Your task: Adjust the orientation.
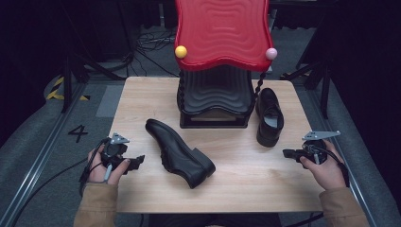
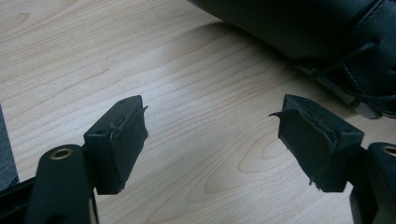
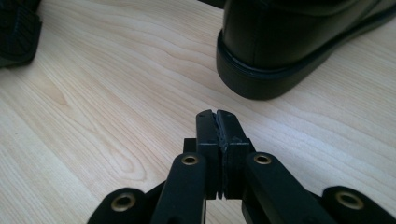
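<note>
Both hands rest at the near edge of the worktop (image 1: 236, 184), one at each side. Left gripper (image 1: 135, 161): fingers (image 2: 116, 140) apart, nothing between them, low over bare wood. Right gripper (image 1: 289, 153): fingers (image 3: 208, 135) pressed together, empty.

Nearest thing to either: a black dress shoe (image 1: 177, 151) lying on its side in the middle of the worktop. Its long axis runs diagonally, toe far-left, heel near-right. It lies just right of the left gripper; in the left gripper view its laced upper (image 2: 327, 42) sits just ahead and to the right of the open fingers.

Second black shoe (image 1: 269, 116) stands upright far-right, beside the red-topped shoe rack (image 1: 220, 71), heel toward the right gripper.

Judgement: left hand is nearer the tipped shoe and already open, so it is the likelier one to reach in across the shoe's width.
</note>
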Demonstrator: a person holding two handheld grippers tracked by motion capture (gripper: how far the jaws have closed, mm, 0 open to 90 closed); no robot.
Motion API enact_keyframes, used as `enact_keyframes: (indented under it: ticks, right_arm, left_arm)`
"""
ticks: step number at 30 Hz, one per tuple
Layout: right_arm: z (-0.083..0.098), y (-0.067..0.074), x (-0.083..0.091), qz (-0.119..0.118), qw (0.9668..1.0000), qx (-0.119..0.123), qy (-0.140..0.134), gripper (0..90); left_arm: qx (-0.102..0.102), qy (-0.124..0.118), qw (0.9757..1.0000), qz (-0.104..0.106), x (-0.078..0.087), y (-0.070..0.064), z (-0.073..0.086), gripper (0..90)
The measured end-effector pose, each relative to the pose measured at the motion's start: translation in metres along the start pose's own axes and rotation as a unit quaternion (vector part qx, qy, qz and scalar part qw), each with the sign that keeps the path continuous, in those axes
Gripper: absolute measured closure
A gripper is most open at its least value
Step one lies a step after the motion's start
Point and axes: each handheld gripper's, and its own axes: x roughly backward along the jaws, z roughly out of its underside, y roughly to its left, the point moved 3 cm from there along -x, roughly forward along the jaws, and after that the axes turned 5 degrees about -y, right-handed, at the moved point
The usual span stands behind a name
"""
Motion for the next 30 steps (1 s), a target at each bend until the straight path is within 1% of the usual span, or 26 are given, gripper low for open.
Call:
enact_keyframes:
  ticks: [1, 3, 5, 7, 8, 9, 15, 16, 19, 20, 23, 24, 25, 26, 27, 30]
  right_arm:
    - [0.000, 0.000, 0.000, 0.000, 1.0000, 0.000, 0.000, 89.9]
    - [-0.002, 0.003, 0.000, -0.005, 1.0000, 0.008, 0.000, 89.9]
    - [-0.004, 0.008, -0.001, -0.016, 0.9998, 0.007, -0.003, 89.9]
    - [-0.006, 0.011, -0.002, -0.022, 0.9996, 0.015, -0.003, 90.0]
    - [-0.007, 0.014, -0.002, -0.025, 0.9996, 0.014, -0.001, 90.0]
    - [-0.008, 0.016, -0.003, -0.029, 0.9994, 0.018, -0.001, 90.0]
    - [-0.014, 0.026, -0.005, -0.040, 0.9986, 0.034, 0.005, 90.0]
    - [-0.015, 0.028, -0.006, -0.044, 0.9984, 0.036, 0.002, 90.0]
    - [-0.020, 0.032, -0.007, -0.053, 0.9980, 0.036, -0.001, 90.0]
    - [-0.022, 0.035, -0.008, -0.058, 0.9976, 0.037, -0.003, 90.0]
    - [-0.033, 0.049, -0.012, -0.078, 0.9958, 0.049, -0.004, 90.0]
    - [-0.033, 0.049, -0.012, -0.078, 0.9958, 0.049, -0.004, 90.0]
    - [-0.035, 0.052, -0.014, -0.080, 0.9953, 0.054, -0.004, 90.0]
    - [-0.039, 0.057, -0.016, -0.086, 0.9945, 0.059, -0.004, 90.0]
    - [-0.046, 0.066, -0.019, -0.094, 0.9932, 0.069, -0.003, 90.0]
    - [-0.050, 0.071, -0.022, -0.099, 0.9926, 0.071, 0.001, 90.0]
  left_arm:
    - [0.000, 0.000, 1.0000, 0.000, 0.000, 0.000, 0.000, 24.1]
    - [-0.003, -0.001, 1.0000, -0.001, 0.001, 0.000, 0.000, 24.1]
    - [-0.004, -0.002, 1.0000, -0.003, 0.002, -0.001, -0.001, 24.1]
    - [-0.004, -0.002, 1.0000, 0.001, 0.002, -0.002, -0.001, 24.2]
    - [-0.005, -0.003, 1.0000, 0.001, 0.003, -0.003, -0.002, 24.1]
    - [-0.008, -0.005, 1.0000, 0.001, 0.003, -0.002, -0.002, 24.2]
    - [-0.010, -0.009, 0.9999, 0.002, 0.006, -0.003, -0.002, 24.2]
    - [-0.010, -0.010, 0.9999, 0.001, 0.006, -0.003, -0.002, 24.1]
    - [-0.011, -0.007, 0.9999, 0.003, 0.008, -0.004, -0.003, 24.1]
    - [-0.010, -0.011, 0.9999, 0.003, 0.007, -0.005, -0.004, 24.1]
    - [-0.014, -0.009, 0.9999, 0.001, 0.007, -0.006, -0.004, 24.0]
    - [-0.014, -0.009, 0.9999, 0.001, 0.007, -0.006, -0.004, 24.0]
    - [-0.014, -0.009, 0.9999, 0.002, 0.007, -0.006, -0.004, 24.0]
    - [-0.014, -0.010, 0.9999, 0.001, 0.007, -0.006, -0.004, 24.0]
    - [-0.013, -0.011, 0.9999, 0.001, 0.008, -0.006, -0.004, 24.0]
    - [-0.013, -0.012, 0.9998, 0.000, 0.009, -0.004, -0.004, 24.0]
